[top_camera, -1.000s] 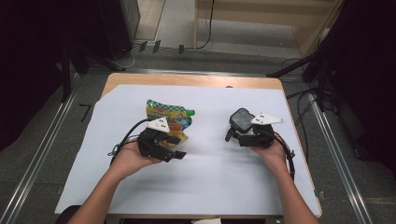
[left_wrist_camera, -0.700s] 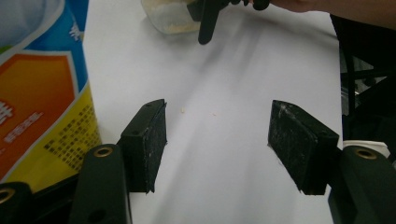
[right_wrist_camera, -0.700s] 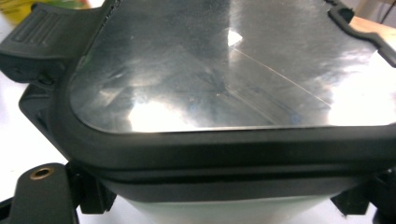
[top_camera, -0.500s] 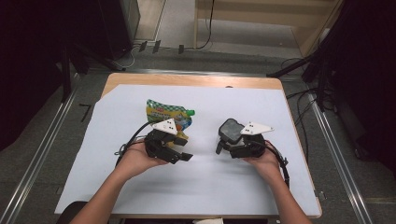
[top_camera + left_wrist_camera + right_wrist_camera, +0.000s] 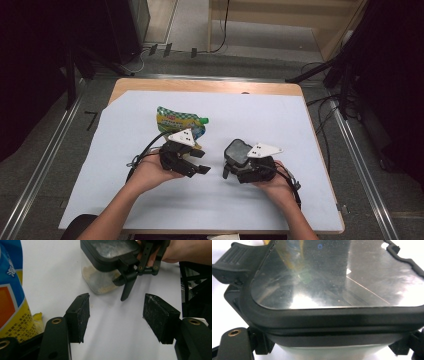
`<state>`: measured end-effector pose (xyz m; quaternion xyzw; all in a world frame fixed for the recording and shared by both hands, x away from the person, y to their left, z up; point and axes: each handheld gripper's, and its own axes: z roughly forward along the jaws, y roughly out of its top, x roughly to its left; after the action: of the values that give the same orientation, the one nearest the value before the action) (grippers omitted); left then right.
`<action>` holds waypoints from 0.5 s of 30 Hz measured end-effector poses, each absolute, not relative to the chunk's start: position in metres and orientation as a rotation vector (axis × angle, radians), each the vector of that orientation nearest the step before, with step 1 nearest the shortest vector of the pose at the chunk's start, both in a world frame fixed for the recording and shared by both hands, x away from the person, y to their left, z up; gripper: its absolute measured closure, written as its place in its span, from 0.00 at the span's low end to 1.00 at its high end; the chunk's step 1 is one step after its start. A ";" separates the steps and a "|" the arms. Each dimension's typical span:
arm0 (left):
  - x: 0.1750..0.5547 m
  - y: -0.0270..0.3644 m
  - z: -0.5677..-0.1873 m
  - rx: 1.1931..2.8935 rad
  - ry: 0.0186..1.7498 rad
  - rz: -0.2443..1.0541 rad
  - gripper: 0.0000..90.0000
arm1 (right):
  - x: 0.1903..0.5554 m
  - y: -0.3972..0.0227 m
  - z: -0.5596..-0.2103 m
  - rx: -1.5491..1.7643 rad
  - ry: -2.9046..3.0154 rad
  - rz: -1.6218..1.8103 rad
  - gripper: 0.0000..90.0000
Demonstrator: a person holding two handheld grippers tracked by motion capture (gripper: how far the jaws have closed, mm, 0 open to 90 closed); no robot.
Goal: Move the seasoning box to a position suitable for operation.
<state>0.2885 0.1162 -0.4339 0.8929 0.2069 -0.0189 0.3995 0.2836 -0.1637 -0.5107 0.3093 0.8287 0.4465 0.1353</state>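
A clear container (image 5: pixel 237 152) with a black-framed lid is tilted just above the white sheet, and my right gripper (image 5: pixel 234 161) is shut on it. In the left gripper view the container (image 5: pixel 100 280) has beige powder at its bottom, with the right gripper (image 5: pixel 140 267) clamped beside the lid. The lid (image 5: pixel 332 277) sits very close in the right gripper view. My left gripper (image 5: pixel 198 168) lies open to the container's left, its jaws (image 5: pixel 117 315) empty and aimed at it. A colourful spouted pouch (image 5: pixel 176 121) lies just behind the left gripper, and the pouch (image 5: pixel 12 302) is beside the left jaw.
A white sheet (image 5: pixel 260 115) covers most of the wooden table (image 5: pixel 200 86). Cables trail from both grippers toward the person's forearms. Metal rails run along the floor on both sides, and dark equipment stands beyond the table.
My right gripper has carried the container leftward, closer to the left gripper. The left gripper has stayed almost where it was, still open.
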 end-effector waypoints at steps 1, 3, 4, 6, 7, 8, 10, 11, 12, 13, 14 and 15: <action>0.289 0.116 -0.434 2.259 0.524 -0.048 0.44 | 0.284 -0.164 -0.511 0.896 2.400 1.293 0.17; 0.288 0.114 -0.435 2.255 0.523 -0.048 0.44 | 0.278 -0.160 -0.512 0.882 2.402 1.279 0.17; 0.287 0.113 -0.435 2.251 0.523 -0.050 0.44 | 0.277 -0.159 -0.512 0.883 2.403 1.280 0.17; 0.287 0.112 -0.436 2.260 0.520 -0.048 0.44 | 0.276 -0.158 -0.512 0.884 2.404 1.278 0.17; 0.287 0.111 -0.436 2.262 0.520 -0.046 0.45 | 0.275 -0.158 -0.513 0.879 2.397 1.274 0.17; 0.286 0.109 -0.437 2.263 0.519 -0.047 0.45 | 0.274 -0.158 -0.514 0.880 2.391 1.277 0.17; 0.286 0.108 -0.438 2.262 0.522 -0.050 0.45 | 0.275 -0.159 -0.514 0.894 2.396 1.288 0.17; 0.285 0.107 -0.439 2.265 0.525 -0.044 0.45 | 0.275 -0.159 -0.514 0.896 2.402 1.290 0.17; 0.285 0.107 -0.439 2.265 0.525 -0.044 0.45 | 0.275 -0.159 -0.513 0.900 2.405 1.288 0.17; 0.285 0.106 -0.440 2.267 0.527 -0.044 0.45 | 0.275 -0.159 -0.513 0.903 2.410 1.279 0.16; 0.285 0.106 -0.440 2.264 0.531 -0.044 0.45 | 0.275 -0.160 -0.511 0.903 2.421 1.266 0.16; 0.285 0.106 -0.440 2.264 0.534 -0.042 0.45 | 0.275 -0.160 -0.511 0.906 2.426 1.264 0.16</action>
<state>0.2850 0.1060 -0.4399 0.8935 0.2107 -0.0166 0.3962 0.2746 -0.1601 -0.5105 0.3116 0.8349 0.4349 0.1296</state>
